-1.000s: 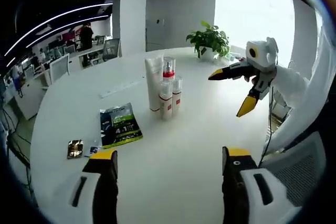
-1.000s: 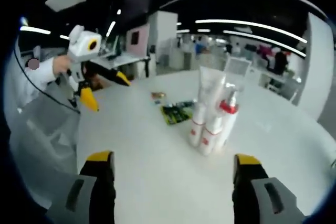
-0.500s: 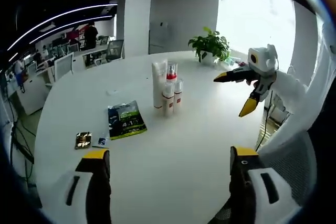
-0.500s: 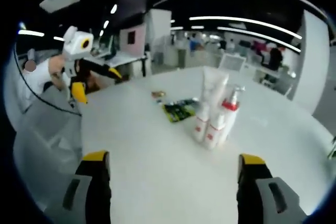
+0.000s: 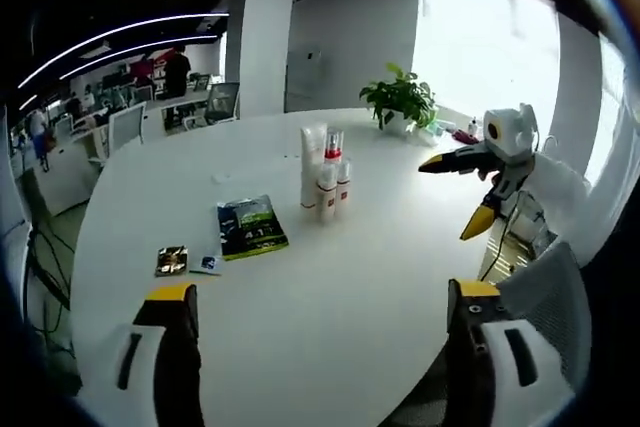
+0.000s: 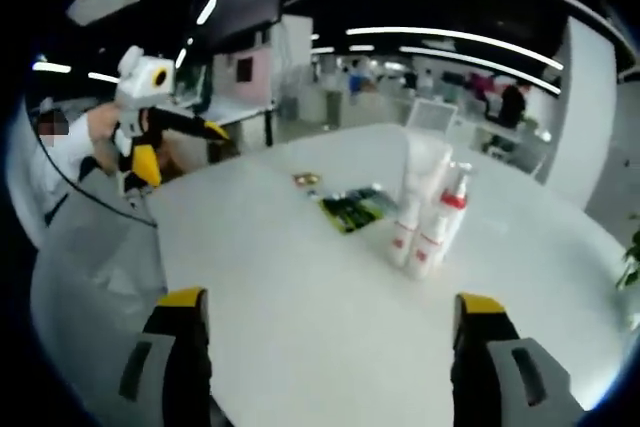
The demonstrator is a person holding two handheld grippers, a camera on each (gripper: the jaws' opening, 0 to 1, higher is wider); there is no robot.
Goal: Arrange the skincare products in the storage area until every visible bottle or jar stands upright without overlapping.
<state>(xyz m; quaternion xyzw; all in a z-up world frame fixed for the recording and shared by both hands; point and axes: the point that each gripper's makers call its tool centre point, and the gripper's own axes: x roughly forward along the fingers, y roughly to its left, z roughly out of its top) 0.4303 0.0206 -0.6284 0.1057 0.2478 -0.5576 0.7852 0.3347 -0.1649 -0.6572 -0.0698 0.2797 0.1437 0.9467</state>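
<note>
Left gripper view: bottles [image 5: 324, 179] clustered, partly overlapping.

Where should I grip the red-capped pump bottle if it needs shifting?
Take the pump bottle by its neck just under the red collar, from above. It stands upright, packed against the tall tube and two small bottles, so its body looks hard to reach from the sides.

Only one marking comes close to legible: large pale characters resembling "4.1" on the dark green packet [image 5: 252, 227] lying flat on the table [image 5: 330, 297], seen in the left gripper view. The rest of its print is too small to read. The bottles [image 5: 326, 183] carry red label patches whose lettering is too blurred to make out.
</note>
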